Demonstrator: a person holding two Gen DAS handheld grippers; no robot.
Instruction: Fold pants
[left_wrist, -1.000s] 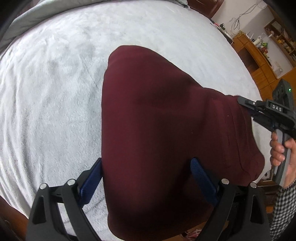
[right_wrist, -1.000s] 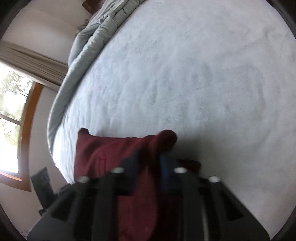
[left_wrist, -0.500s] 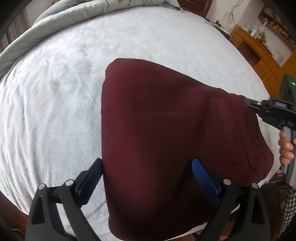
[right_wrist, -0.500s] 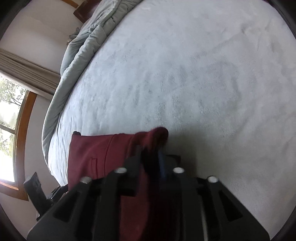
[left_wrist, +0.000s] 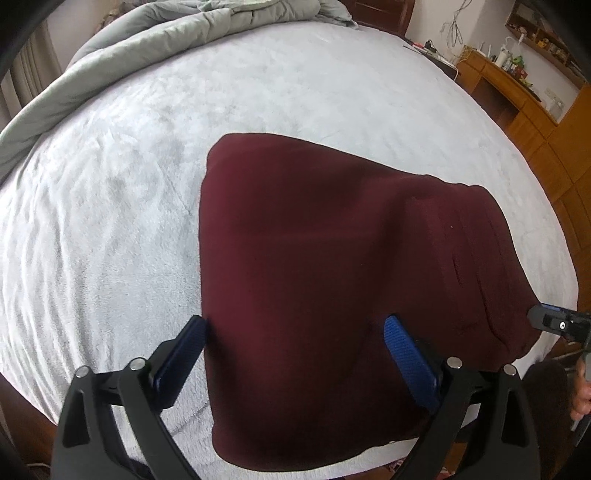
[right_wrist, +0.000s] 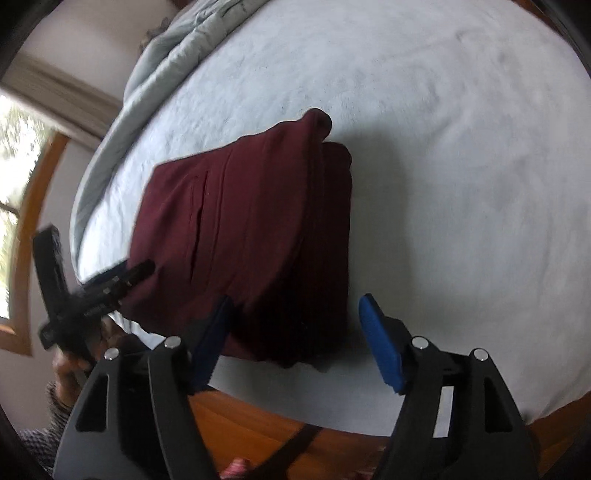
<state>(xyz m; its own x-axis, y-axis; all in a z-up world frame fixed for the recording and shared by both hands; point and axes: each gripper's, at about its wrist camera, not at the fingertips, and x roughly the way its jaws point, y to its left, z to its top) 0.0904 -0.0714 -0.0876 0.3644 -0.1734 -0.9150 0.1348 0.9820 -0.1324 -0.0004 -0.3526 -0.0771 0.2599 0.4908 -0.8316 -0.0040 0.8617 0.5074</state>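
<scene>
Two wrist views, and I take the left one first. My left gripper (left_wrist: 295, 341) stands wide apart, its blue pads (left_wrist: 406, 354) spread on either side of the maroon pants (left_wrist: 332, 277), gripping nothing. The pants lie folded in a thick slab on the white bed cover (left_wrist: 110, 221), near the edge closest to me. At the right border I see the tip of my right gripper (left_wrist: 554, 323) just beside the pants' right corner. A grey duvet (left_wrist: 147, 48) is bunched along the far side of the bed. Beyond it, on the right, stands a wooden desk (left_wrist: 517, 96) with shelves of small items that I cannot make out. I see no containers in this view.

From the right wrist, my right gripper (right_wrist: 295, 325) is also spread wide and holds nothing; the left pad overlaps the pants' (right_wrist: 240, 229) near corner in the picture, though I cannot tell whether it touches. Here the stacked layers of the fold show along the right side, with one rolled corner sticking up at the far end. The left gripper (right_wrist: 110, 280) appears blurred at the pants' left edge. This view alone shows the window (right_wrist: 14, 206) with its wooden frame, the curtain (right_wrist: 55, 96), and the wooden bed frame (right_wrist: 258, 417) under the cover (right_wrist: 461, 147).
</scene>
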